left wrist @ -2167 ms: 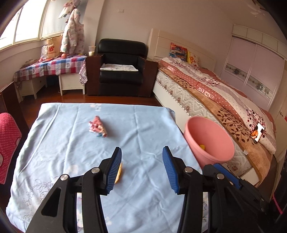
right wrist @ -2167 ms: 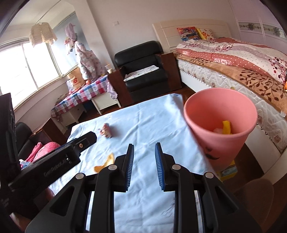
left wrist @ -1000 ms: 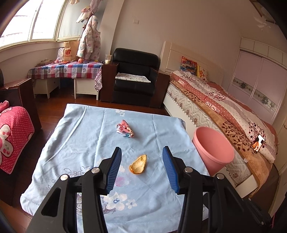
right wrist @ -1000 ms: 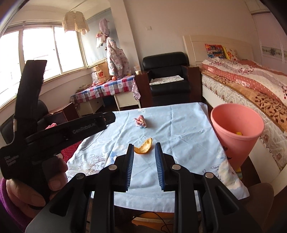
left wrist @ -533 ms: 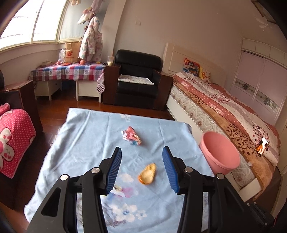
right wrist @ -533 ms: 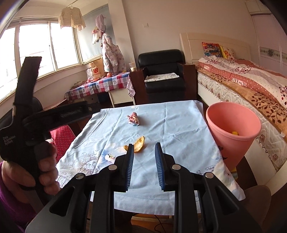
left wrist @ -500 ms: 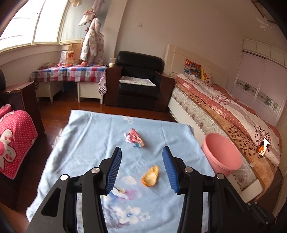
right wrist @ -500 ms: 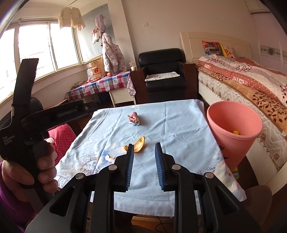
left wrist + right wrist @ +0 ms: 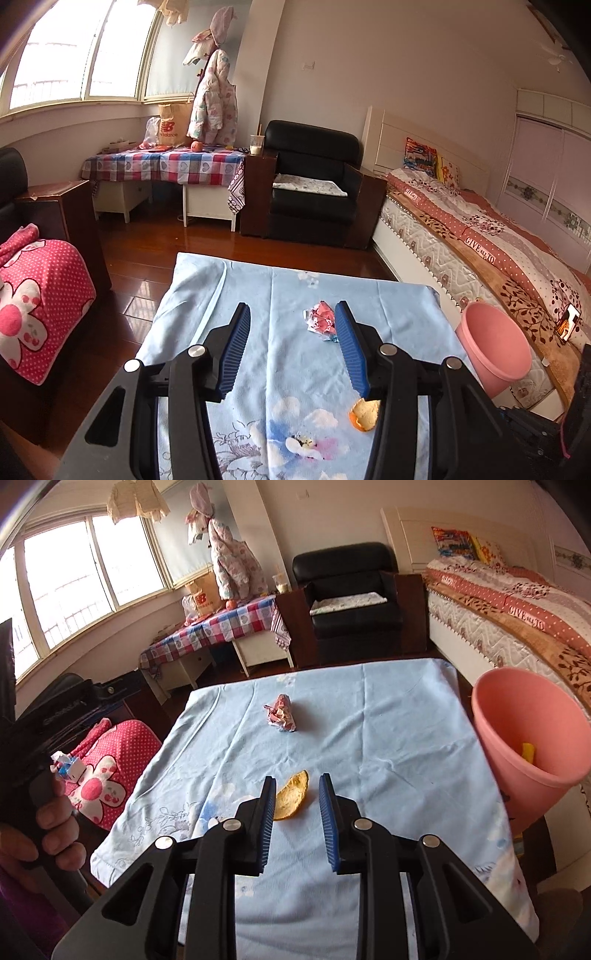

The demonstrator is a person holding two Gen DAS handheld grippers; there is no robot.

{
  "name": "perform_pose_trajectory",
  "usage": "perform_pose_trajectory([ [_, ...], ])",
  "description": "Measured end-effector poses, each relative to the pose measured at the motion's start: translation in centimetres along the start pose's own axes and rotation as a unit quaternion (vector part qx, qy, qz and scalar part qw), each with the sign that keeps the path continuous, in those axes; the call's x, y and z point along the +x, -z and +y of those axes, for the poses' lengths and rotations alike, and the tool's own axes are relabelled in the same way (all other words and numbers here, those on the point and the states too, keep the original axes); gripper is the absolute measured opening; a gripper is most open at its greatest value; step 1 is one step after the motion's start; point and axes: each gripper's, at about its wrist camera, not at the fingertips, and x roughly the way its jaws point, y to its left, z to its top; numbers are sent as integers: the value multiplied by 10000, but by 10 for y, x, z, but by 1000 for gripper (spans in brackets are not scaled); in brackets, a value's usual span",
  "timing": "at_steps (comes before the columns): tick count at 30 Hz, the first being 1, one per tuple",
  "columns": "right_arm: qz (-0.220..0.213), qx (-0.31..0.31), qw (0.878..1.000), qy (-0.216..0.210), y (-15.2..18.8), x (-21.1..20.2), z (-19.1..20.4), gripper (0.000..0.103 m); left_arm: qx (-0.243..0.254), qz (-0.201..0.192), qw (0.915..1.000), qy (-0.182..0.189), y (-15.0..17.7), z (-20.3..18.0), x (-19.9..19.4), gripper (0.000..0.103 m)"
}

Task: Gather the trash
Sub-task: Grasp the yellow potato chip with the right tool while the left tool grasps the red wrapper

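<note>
Right gripper [image 9: 296,794]: open, empty — over peel [image 9: 291,795].
Left gripper [image 9: 291,347]: open, empty.
Risk: thin peel slips — jaws pinch tablecloth [image 9: 388,746].

The brown paper bag [image 9: 173,123] on the checked table by the window bears a red "NB" logo with "new balance" under it. The red dotted band of the bed's quilt [image 9: 480,249] reads "GIVE ALL TO". Lettering on the left gripper's arm [image 9: 62,710] is too blurred to read.

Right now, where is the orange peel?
The orange peel lies on the blue tablecloth, just ahead of the right gripper in its view, nearer than the crumpled wrapper, with the pink bin off to the right.
</note>
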Motion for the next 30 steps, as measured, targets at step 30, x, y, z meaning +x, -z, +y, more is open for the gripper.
perform_pose_trajectory([
  [30,1245,-120,9909,-497,-2,120,-6,8,-262,953,9946,305,7,-3,122,50],
])
